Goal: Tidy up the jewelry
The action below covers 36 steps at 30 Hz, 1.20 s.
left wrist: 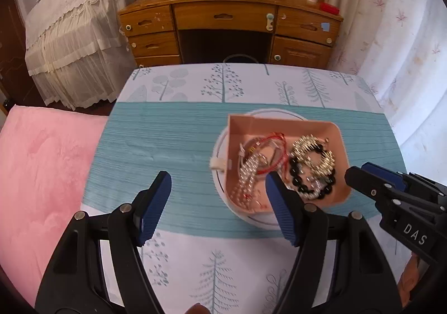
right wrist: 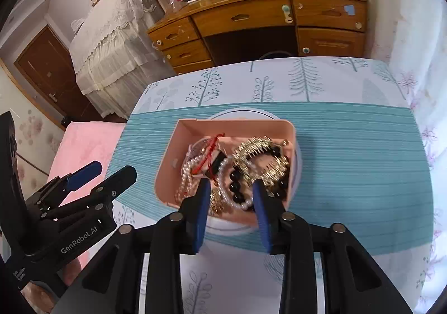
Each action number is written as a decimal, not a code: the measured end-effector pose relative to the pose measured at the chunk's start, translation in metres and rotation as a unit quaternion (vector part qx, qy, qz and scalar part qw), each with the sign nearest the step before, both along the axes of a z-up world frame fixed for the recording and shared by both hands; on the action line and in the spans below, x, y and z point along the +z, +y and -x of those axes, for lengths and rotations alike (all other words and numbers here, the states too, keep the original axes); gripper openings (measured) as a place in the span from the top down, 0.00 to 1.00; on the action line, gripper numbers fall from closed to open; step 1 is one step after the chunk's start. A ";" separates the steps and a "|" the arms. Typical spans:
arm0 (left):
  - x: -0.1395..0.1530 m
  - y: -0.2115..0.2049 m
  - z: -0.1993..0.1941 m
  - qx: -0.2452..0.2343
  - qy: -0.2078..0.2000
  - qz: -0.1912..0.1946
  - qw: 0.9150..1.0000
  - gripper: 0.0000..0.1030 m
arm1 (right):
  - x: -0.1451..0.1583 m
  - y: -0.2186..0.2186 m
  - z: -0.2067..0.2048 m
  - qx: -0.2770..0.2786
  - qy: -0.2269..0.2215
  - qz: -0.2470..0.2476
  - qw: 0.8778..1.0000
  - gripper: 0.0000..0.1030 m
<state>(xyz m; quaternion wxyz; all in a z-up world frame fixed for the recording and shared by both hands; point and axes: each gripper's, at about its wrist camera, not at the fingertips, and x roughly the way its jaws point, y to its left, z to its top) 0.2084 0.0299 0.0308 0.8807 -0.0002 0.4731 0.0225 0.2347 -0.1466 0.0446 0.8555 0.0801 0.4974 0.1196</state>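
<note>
A pink jewelry box (left wrist: 282, 125) (right wrist: 237, 126) sits on a white round plate (left wrist: 220, 146) (right wrist: 299, 163). It holds a pearl strand (left wrist: 247, 174) (right wrist: 185, 174), a red cord bracelet (left wrist: 272, 143) (right wrist: 212, 146), a black bead bracelet (left wrist: 299, 177) (right wrist: 236, 188) and a gold piece (left wrist: 315, 154) (right wrist: 262, 154). My left gripper (left wrist: 218, 182) is open and empty, just left of and before the box. My right gripper (right wrist: 230, 188) is open above the box's near side, fingers astride the black beads and pearls. It also shows in the left wrist view (left wrist: 360, 171).
The table has a tree-print cloth with a teal band (left wrist: 167, 140) (right wrist: 363, 146). A pink blanket (left wrist: 39, 174) lies left. A wooden desk (left wrist: 226, 26) (right wrist: 251, 20) stands beyond the table. Curtains (left wrist: 405, 48) hang right.
</note>
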 end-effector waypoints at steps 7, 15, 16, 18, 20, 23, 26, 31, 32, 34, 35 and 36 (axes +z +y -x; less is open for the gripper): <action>-0.008 -0.010 0.034 -0.014 0.001 0.007 1.000 0.34 | -0.003 -0.019 0.042 -0.036 -0.007 -0.005 0.999 0.63; -0.009 -0.014 0.081 -0.024 -0.003 0.017 1.000 0.34 | 0.007 -0.019 0.095 -0.050 -0.036 0.015 0.998 0.56; -0.008 -0.015 0.086 -0.025 -0.006 0.015 1.000 0.34 | 0.010 -0.020 0.101 -0.057 -0.041 0.015 0.997 0.48; -0.005 -0.017 0.097 -0.025 -0.016 0.006 1.000 0.34 | 0.014 -0.023 0.118 -0.073 -0.056 0.014 0.996 0.36; -0.003 -0.019 0.109 -0.025 -0.025 0.004 0.999 0.34 | 0.018 -0.024 0.130 -0.079 -0.065 0.021 0.995 0.35; 0.000 -0.019 0.123 -0.023 -0.029 0.012 0.999 0.34 | 0.021 -0.025 0.148 -0.089 -0.069 0.032 0.993 0.35; -0.002 -0.019 0.137 -0.019 -0.024 0.022 0.999 0.34 | 0.020 -0.024 0.164 -0.089 -0.070 0.043 0.993 0.34; -0.010 -0.015 0.154 -0.003 -0.017 0.047 0.999 0.34 | 0.015 -0.019 0.188 -0.083 -0.072 0.064 0.992 0.34; -0.012 -0.016 0.155 -0.002 -0.015 0.045 0.999 0.34 | 0.014 -0.019 0.191 -0.084 -0.072 0.066 0.992 0.34; -0.016 -0.017 0.160 0.000 -0.013 0.043 0.999 0.34 | 0.013 -0.019 0.198 -0.085 -0.071 0.065 0.992 0.33; -0.017 -0.018 0.163 0.000 -0.013 0.041 0.999 0.34 | 0.014 -0.020 0.201 -0.087 -0.072 0.063 0.992 0.33; -0.017 -0.019 0.166 0.003 -0.014 0.036 0.999 0.34 | 0.014 -0.022 0.202 -0.088 -0.073 0.063 0.991 0.32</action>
